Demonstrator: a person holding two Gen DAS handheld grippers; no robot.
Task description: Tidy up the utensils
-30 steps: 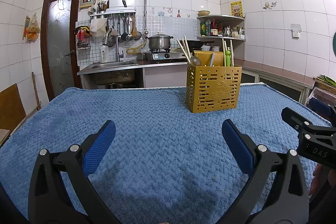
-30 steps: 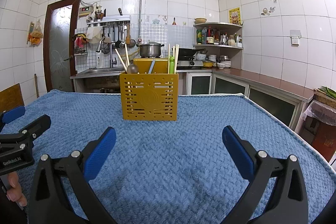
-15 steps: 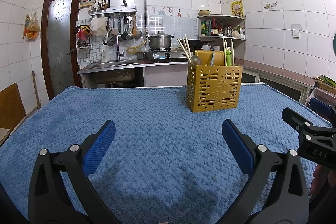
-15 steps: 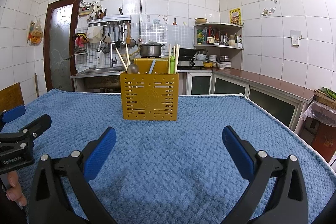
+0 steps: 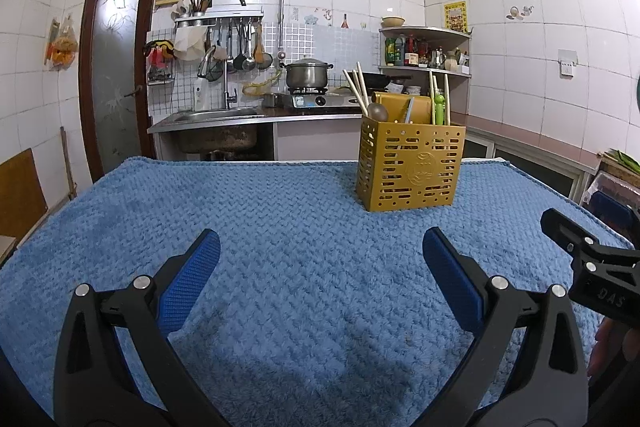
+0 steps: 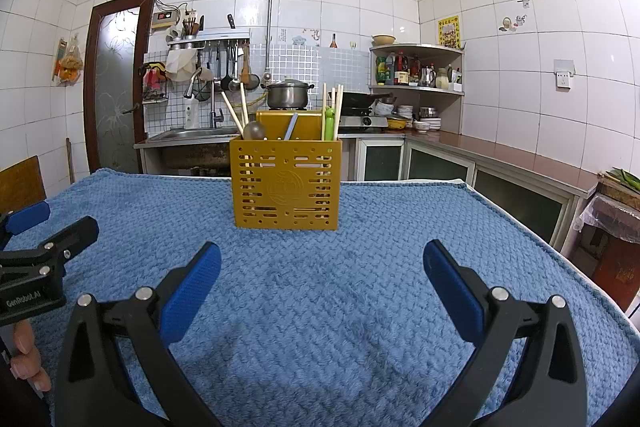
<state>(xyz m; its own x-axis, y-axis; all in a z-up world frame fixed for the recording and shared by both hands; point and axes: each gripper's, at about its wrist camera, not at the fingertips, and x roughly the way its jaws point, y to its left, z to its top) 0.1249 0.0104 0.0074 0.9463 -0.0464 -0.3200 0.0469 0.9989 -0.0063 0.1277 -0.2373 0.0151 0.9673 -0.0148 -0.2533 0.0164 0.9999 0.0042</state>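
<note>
A yellow perforated utensil holder [image 5: 411, 167] stands upright on the blue towel-covered table [image 5: 280, 227]; it also shows in the right wrist view [image 6: 285, 183]. It holds wooden chopsticks [image 6: 234, 113], a dark spoon [image 6: 255, 130], a metal utensil [image 6: 292, 127] and a green utensil [image 6: 329, 123]. My left gripper [image 5: 320, 251] is open and empty, well short of the holder. My right gripper [image 6: 320, 255] is open and empty, facing the holder. Each gripper shows at the edge of the other's view.
Behind the table is a kitchen counter with a sink [image 5: 216, 117], a pot on a stove [image 5: 306, 77] and a corner shelf of bottles [image 5: 424, 53]. A door [image 5: 114, 75] is at the left. The table's right edge [image 6: 560, 259] drops off near cabinets.
Both grippers stay open and nearly still. The views shift only slightly; the holder sits marginally lower in the frames.
</note>
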